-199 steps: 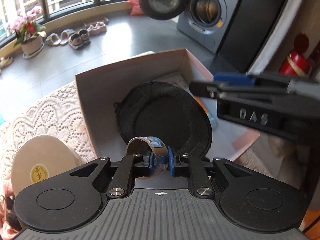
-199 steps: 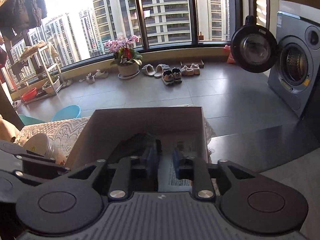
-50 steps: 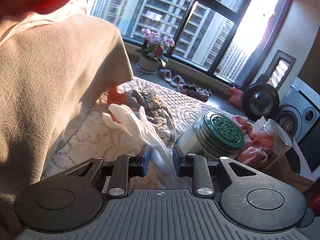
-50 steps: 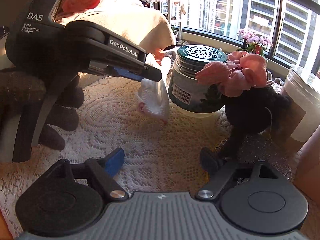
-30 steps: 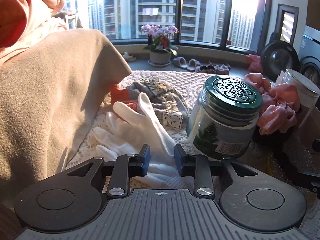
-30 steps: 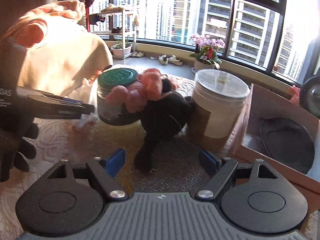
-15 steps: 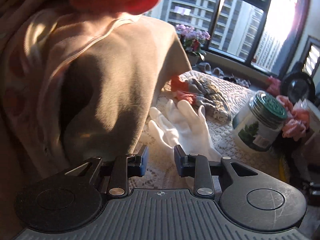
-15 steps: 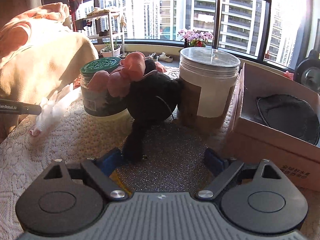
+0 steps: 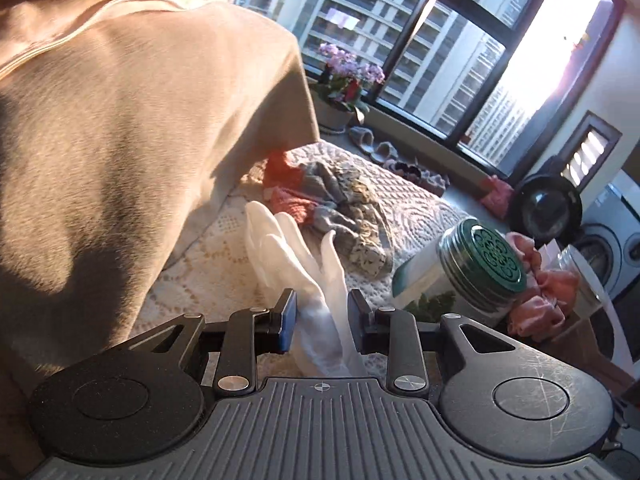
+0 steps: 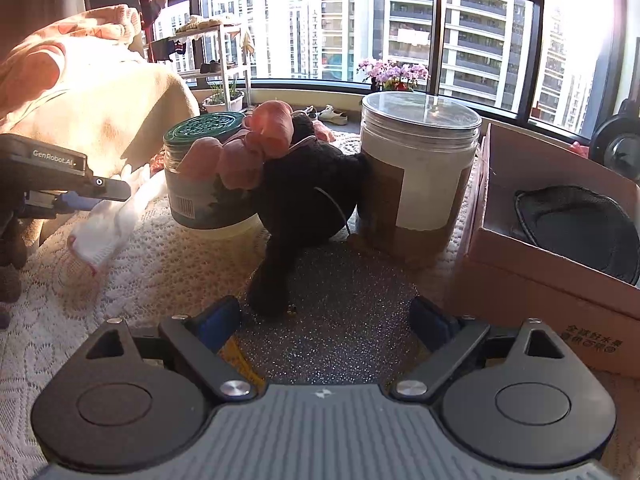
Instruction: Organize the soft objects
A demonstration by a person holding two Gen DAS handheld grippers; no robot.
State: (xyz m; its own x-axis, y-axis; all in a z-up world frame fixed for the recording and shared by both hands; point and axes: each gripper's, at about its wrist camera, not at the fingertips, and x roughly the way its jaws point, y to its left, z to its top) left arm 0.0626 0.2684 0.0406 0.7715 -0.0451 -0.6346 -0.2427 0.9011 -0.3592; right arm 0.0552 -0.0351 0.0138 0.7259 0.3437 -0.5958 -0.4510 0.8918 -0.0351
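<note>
My left gripper (image 9: 322, 316) is shut on a white glove (image 9: 304, 264), lifted off the lace cloth; it hangs below the gripper in the right wrist view (image 10: 108, 228). A pile of patterned socks (image 9: 332, 208) lies beyond it. My right gripper (image 10: 326, 320) is open and empty, low over a glittery mat (image 10: 332, 312), just short of a black soft item (image 10: 304, 200) topped with pink scrunchies (image 10: 248, 148). A cardboard box (image 10: 540, 264) at right holds a black cap (image 10: 576, 224).
A green-lidded jar (image 10: 208, 176) and a tall clear-lidded tub (image 10: 416, 176) flank the black item. A beige blanket (image 9: 120, 140) rises on the left. The left gripper's body (image 10: 60, 176) reaches in at the left of the right wrist view.
My left gripper has lifted and tilted with the white glove held in it. My right gripper has moved closer and lower over the glittery mat, toward the black item.
</note>
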